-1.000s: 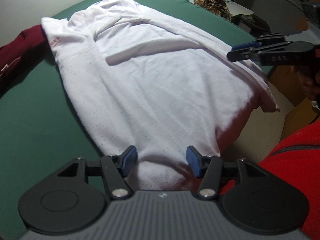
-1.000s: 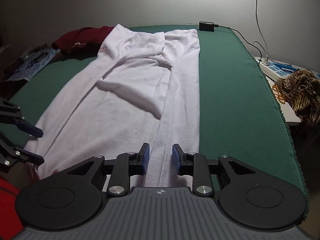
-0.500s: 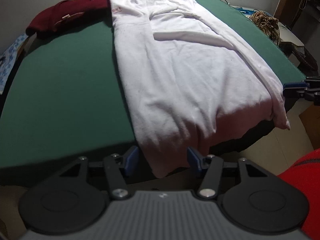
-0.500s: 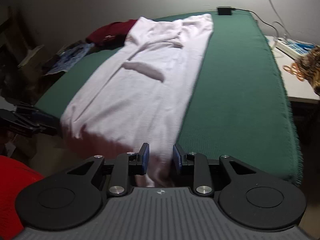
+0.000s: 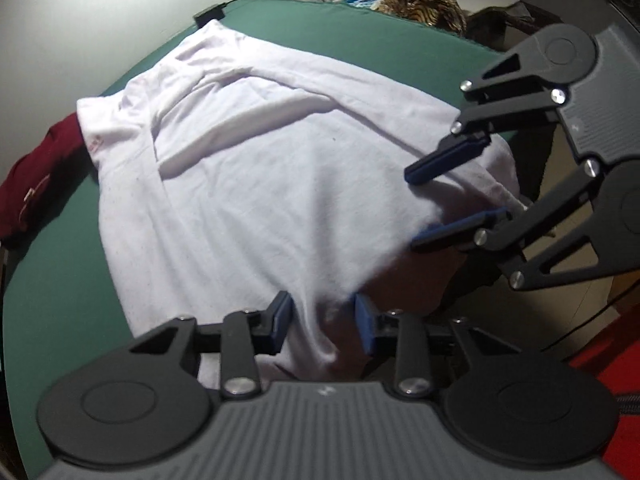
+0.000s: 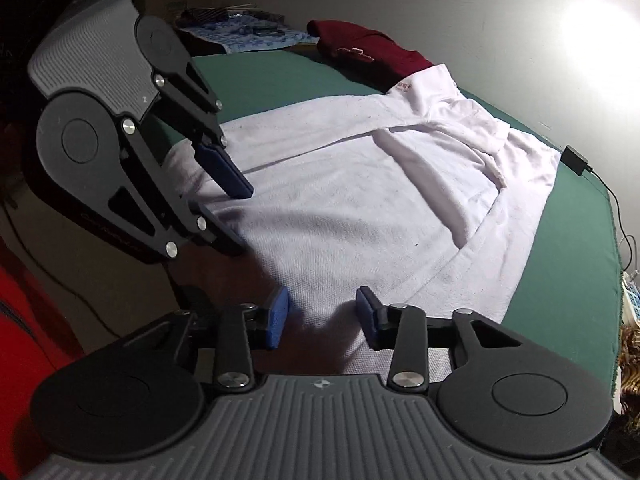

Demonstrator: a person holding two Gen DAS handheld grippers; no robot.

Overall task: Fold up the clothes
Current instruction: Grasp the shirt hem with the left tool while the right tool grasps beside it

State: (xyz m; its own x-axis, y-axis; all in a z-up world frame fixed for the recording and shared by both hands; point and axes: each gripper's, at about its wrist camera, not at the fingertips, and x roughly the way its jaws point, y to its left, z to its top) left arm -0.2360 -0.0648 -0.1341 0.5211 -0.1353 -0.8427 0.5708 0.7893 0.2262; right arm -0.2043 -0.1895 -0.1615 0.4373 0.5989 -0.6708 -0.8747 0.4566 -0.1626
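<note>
White shirt (image 5: pixel 256 184), one only, is spread on the single green table (image 5: pixel 52 280); one maroon garment (image 5: pixel 36 188) is seen beyond. Two grippers: left gripper (image 5: pixel 323 322) closing, right gripper (image 6: pixel 323 318) opening, hem between each, neither clamped.

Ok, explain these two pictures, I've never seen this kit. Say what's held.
No robot: a person holds a two-fingered gripper in each hand, each with a camera looking along its fingers. One picture is from the left gripper, the other from the right gripper; each also sees the other. A white shirt lies on a green table, a maroon garment beside it. The shirt's near hem sits between both pairs of fingers; the left have just been closing, the right opening. Neither seems clamped yet.
</note>
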